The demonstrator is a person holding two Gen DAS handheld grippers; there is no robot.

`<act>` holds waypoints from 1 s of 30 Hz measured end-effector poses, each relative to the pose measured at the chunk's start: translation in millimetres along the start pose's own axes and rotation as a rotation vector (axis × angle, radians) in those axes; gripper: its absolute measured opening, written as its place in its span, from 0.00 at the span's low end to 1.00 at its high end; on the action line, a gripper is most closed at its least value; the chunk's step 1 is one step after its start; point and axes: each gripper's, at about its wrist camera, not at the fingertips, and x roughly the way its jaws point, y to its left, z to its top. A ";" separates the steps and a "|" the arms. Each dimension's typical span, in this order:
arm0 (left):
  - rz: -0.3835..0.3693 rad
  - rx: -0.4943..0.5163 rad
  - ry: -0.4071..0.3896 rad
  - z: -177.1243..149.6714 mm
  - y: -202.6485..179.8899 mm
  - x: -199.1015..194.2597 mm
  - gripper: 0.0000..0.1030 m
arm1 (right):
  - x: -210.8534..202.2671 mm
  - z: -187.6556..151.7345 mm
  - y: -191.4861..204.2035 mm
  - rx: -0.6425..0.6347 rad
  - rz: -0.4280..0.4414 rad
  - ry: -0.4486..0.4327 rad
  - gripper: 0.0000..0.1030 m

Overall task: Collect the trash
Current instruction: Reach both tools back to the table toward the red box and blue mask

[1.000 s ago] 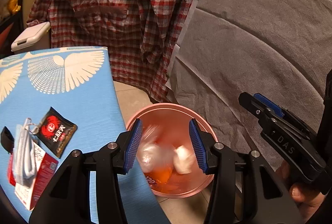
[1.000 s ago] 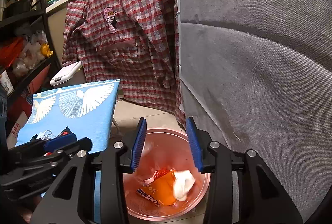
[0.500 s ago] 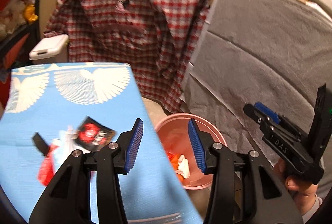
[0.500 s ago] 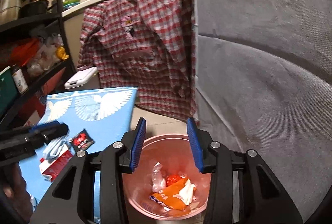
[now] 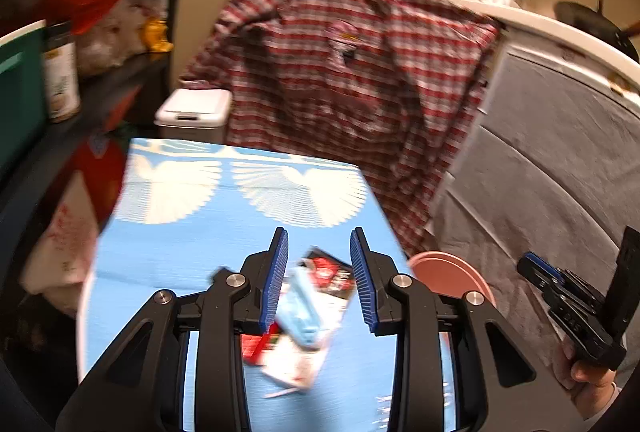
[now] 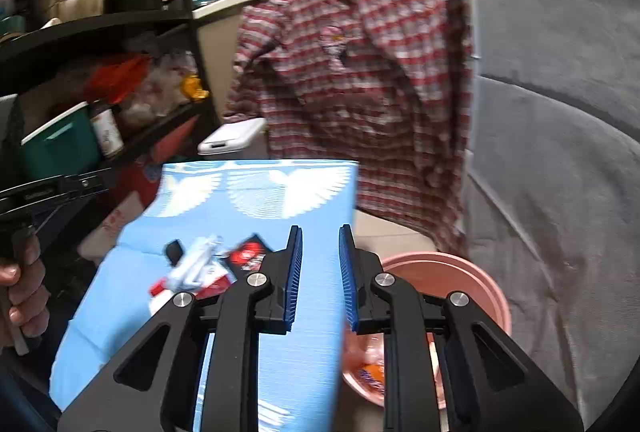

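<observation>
Left wrist view shows the left gripper above the light blue table cover with white wing prints, and the remaining trash lies just below and ahead of its tips: a pale blue crumpled wrapper on a white and red flat carton, with a small black and red sachet just beyond. The pile's long axis runs roughly along the pointing line of the tool, leaning a little to its left. I judge the left gripper is the nearer one; from the right gripper the same pile sits off to the left side, while the round pink plastic bin is at its lower right, with orange and white trash inside.

Both pairs of jaws are apart and hold nothing, and they have just been closing. Compared with a second ago, both tools have swung away from over the bin toward the table, so the pile is now between the left fingers' lines.
</observation>
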 end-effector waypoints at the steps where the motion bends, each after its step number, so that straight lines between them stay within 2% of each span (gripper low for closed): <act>1: 0.014 -0.008 -0.005 0.0 10.7 -3.4 0.31 | 1.2 -0.2 7.2 -0.008 0.010 0.000 0.18; 10: 0.068 -0.044 0.018 -7.7 64.9 -4.7 0.27 | 23.7 -9.2 67.2 -0.080 0.101 0.041 0.18; 17: 0.069 -0.048 0.046 -12.3 80.6 10.9 0.24 | 57.2 -15.7 97.7 -0.113 0.149 0.098 0.19; 22: 0.065 -0.030 0.095 -21.0 86.2 34.2 0.22 | 81.9 -24.4 112.7 -0.146 0.169 0.143 0.20; 30: 0.020 0.003 0.168 -37.5 79.5 74.5 0.22 | 113.2 -36.1 126.2 -0.192 0.211 0.209 0.34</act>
